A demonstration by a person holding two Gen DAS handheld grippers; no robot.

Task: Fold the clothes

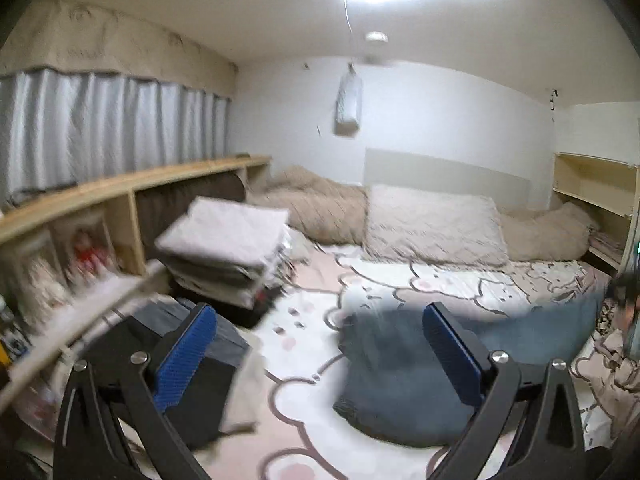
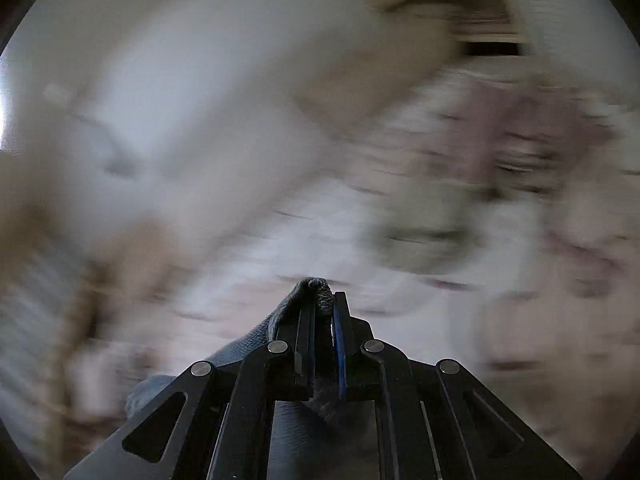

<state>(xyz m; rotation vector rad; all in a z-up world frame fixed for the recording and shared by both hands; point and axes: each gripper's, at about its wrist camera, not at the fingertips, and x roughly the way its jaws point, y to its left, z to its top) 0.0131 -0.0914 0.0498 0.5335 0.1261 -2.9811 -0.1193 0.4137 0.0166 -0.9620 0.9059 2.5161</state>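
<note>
In the left wrist view a blue-grey garment lies rumpled on the patterned bed sheet, stretched toward the right edge. My left gripper hangs just above it, open, with nothing between its blue pads. In the right wrist view my right gripper is shut on a fold of blue-grey fabric. The fabric trails down to the left past the gripper's body. Everything behind it is motion-blurred.
A stack of folded clothes sits at the left of the bed, with a dark folded garment in front of it. Beige pillows line the far wall. A wooden shelf runs along the left and another shelf stands right.
</note>
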